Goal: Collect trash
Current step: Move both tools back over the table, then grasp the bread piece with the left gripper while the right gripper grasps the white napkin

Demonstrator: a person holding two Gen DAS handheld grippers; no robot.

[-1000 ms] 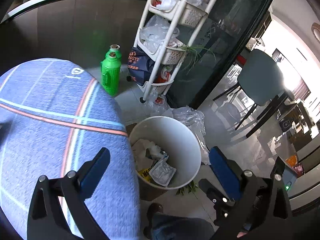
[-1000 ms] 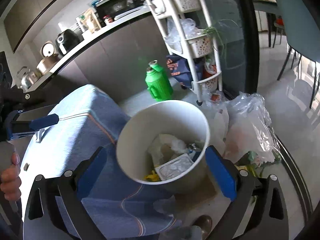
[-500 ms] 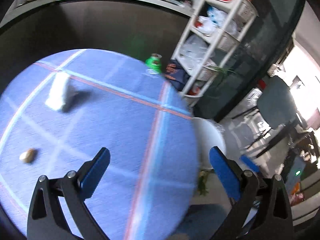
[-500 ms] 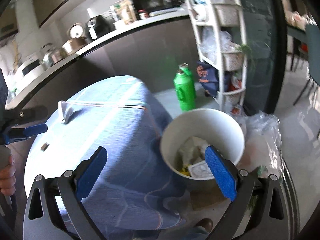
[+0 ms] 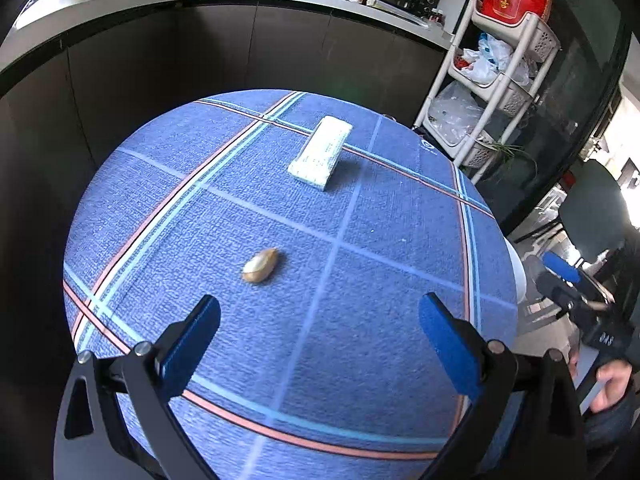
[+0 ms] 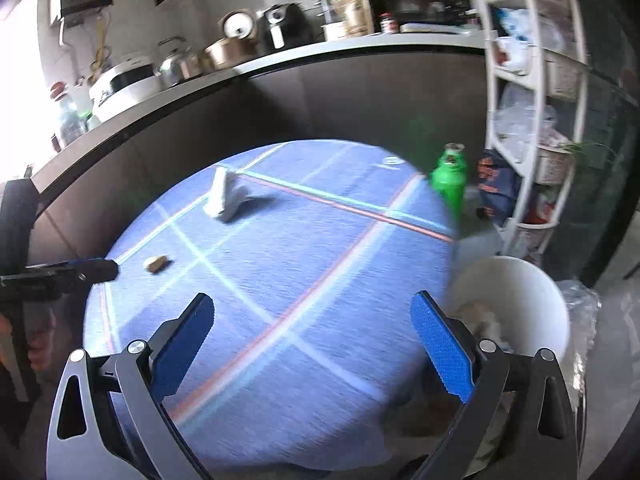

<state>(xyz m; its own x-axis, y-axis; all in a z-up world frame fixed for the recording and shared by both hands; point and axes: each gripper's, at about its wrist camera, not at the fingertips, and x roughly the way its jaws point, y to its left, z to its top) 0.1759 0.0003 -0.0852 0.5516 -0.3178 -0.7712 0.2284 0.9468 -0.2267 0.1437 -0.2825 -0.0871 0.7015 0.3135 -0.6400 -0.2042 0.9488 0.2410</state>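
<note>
Both cameras have swung up from the white bin (image 6: 520, 304) to the blue tablecloth (image 5: 360, 280). Leftmost lies a small brown scrap (image 5: 260, 266), then a white packet (image 5: 321, 154) — approach low and straddle the scrap. Left gripper (image 5: 320, 340) and right gripper (image 6: 312, 344) gape wide, holding nothing.
</note>
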